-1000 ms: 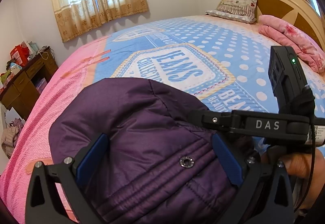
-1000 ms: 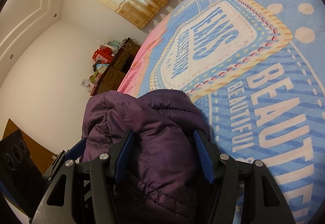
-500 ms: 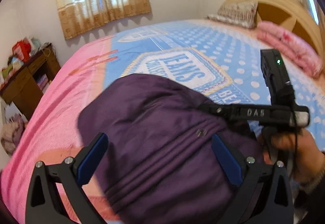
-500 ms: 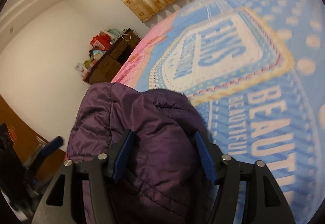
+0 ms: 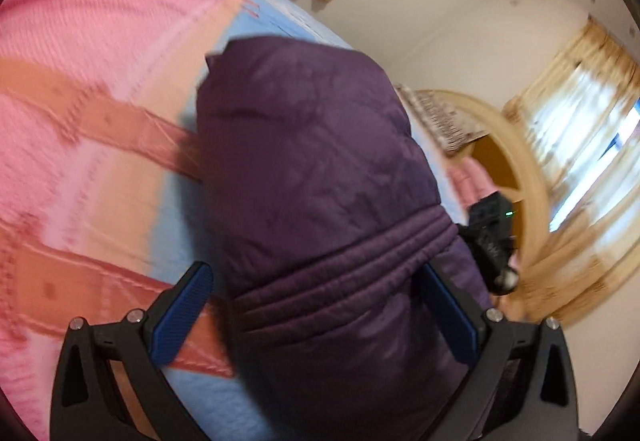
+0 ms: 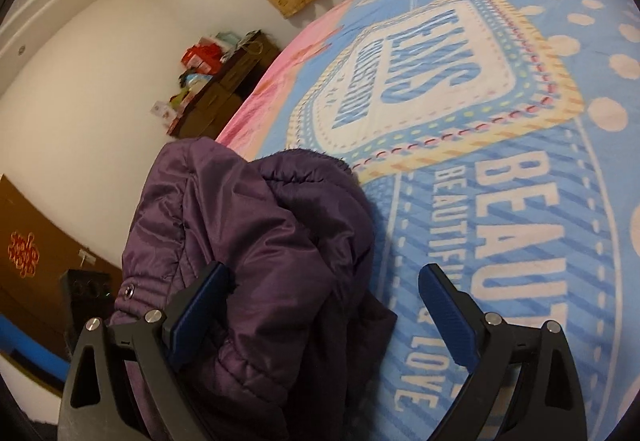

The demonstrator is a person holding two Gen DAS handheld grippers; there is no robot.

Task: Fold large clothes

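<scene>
Purple padded jacket (image 5: pixel 320 169) lies bundled on the bed (image 6: pixel 520 169), over a cover printed blue with white lettering and banded pink along one side. In the left wrist view, which is smeared by motion, the jacket fills the centre and runs down between the left tongs (image 5: pixel 320 315); the blue pads stand wide, the one at 7 o'clock clear of the cloth and the one at 4 o'clock at the fabric's edge, so nothing is pinched. The jacket's ribbed hem crosses between those pads. At 3 o'clock in that view a black device with a small green light (image 5: pixel 490 229) shows past the jacket, in front of the curved wooden headboard (image 5: pixel 532 177). In the right wrist view the right tongs (image 6: pixel 324 311) have just been opening and now gape wide: the pad at 7 o'clock lies against a jacket fold, the pad at 5 o'clock hangs over bare bedcover, and the jacket is slumped between and beyond them toward 10 o'clock. A dark dresser (image 6: pixel 224 89) stands by the wall at 11 o'clock.
</scene>
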